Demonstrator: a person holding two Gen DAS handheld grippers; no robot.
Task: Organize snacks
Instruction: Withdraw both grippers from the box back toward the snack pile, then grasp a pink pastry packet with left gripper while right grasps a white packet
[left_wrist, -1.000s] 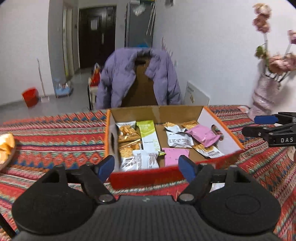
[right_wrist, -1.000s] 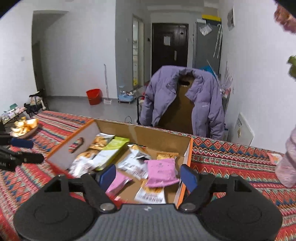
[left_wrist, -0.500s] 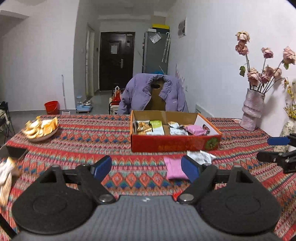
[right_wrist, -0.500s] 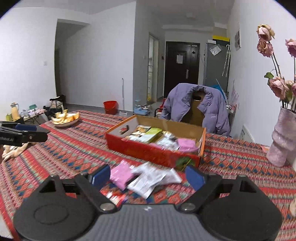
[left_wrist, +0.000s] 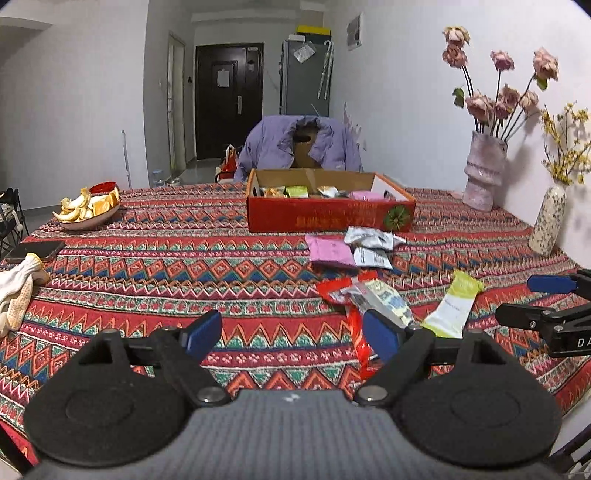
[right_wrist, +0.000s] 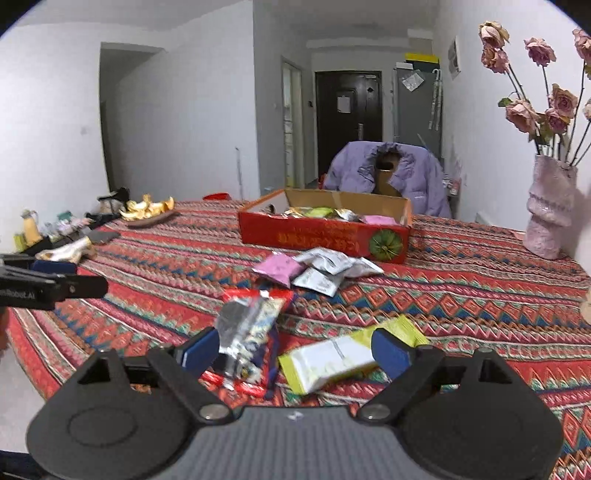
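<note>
A red cardboard box holding several snack packets stands at the far side of the table. In front of it lie a pink packet and silver packets. Closer to me are a red packet with a clear one on it and a yellow-green packet. My left gripper is open and empty over the cloth, left of the red packet. My right gripper is open above the red and yellow-green packets, touching neither.
A bowl of orange peel, a phone and white gloves lie at the left. Two vases stand at the right by the wall. A chair with a purple jacket is behind the box.
Both grippers have drawn back from right over the box to the near side of the table. The loose packets have come into view, and both pairs of jaws stand a little wider.
</note>
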